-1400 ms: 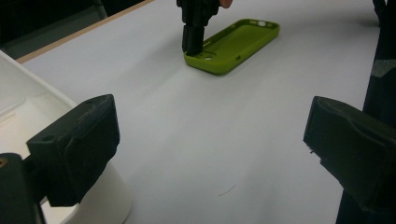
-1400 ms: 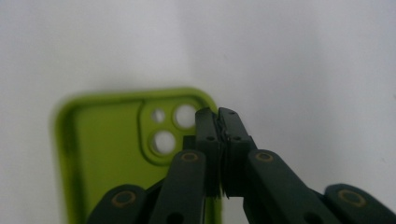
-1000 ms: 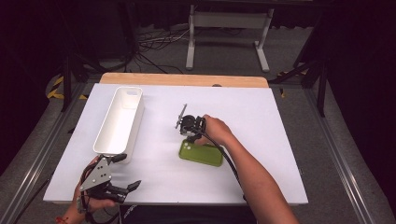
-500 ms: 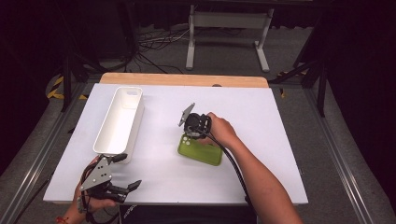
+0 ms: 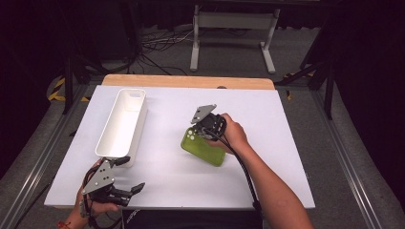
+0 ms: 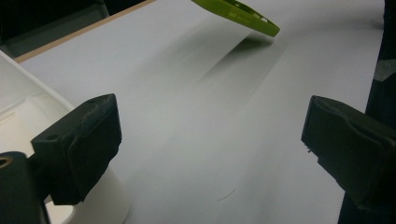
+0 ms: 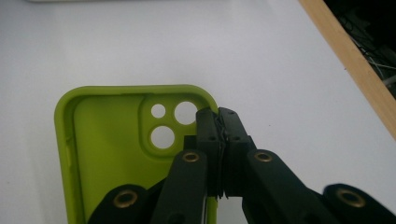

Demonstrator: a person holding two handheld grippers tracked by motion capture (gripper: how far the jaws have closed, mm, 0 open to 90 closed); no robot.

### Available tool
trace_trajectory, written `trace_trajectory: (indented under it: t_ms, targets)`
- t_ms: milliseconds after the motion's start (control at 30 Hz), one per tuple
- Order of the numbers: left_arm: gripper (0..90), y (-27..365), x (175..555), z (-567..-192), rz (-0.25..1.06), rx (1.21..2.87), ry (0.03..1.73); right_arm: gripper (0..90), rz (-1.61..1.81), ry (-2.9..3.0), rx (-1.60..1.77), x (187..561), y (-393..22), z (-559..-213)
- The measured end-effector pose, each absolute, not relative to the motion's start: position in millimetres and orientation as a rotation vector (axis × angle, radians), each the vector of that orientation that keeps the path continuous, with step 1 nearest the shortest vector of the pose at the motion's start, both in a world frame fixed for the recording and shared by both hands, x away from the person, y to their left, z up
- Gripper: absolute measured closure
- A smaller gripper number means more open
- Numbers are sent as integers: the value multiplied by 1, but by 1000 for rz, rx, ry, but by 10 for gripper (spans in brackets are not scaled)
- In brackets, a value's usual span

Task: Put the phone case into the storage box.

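A: High view: right gripper pinches the case at its camera-hole corner, mid-table; the far end looks tipped up off the surface. Right forearm reaches in from bottom centre, wrist bent left. Left gripper sits low at the near left corner, beside the near end of the tray.

B: Risk?

A: Thin edge grip at one corner. My guess: the case swings or slips out if the hand jerks.

B: Left gripper view?

A: Jaws wide apart, nothing between. Case hangs tilted above its shadow, tray at left.

B: Right gripper view?

A: Jaws clamped together on the case rim by the holes.
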State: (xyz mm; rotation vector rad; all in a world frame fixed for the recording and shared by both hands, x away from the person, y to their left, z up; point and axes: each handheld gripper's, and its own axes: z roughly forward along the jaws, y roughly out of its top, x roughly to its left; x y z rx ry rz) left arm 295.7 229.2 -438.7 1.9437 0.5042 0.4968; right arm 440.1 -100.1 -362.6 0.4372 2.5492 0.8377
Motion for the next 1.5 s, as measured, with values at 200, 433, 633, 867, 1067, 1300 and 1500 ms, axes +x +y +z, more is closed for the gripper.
trace_trajectory:
  t_ms: [200, 433, 633, 867, 1067, 1300, 1500]
  targets:
    - [57, 230, 296, -437, 498, 1934, 511, 892, 908, 2472, 467, 434, -106, -357]
    - [81, 230, 296, -434, 506, 1919, 532, 892, 983, 2390, 518, 431, -115, -352]
    - [110, 228, 296, -426, 512, 1855, 562, 892, 1044, 2339, 552, 430, -121, -349]
    - [126, 213, 302, -410, 555, 1850, 567, 892, 1103, 2240, 607, 426, -130, -343]
    - [133, 196, 309, -397, 545, 1824, 563, 892, 1137, 2184, 641, 423, -135, -340]
    - [145, 159, 326, -388, 534, 1815, 538, 892, 1162, 2112, 671, 419, -137, -339]
    - [165, 134, 342, -382, 521, 1788, 558, 892, 1193, 2054, 693, 415, -137, -338]
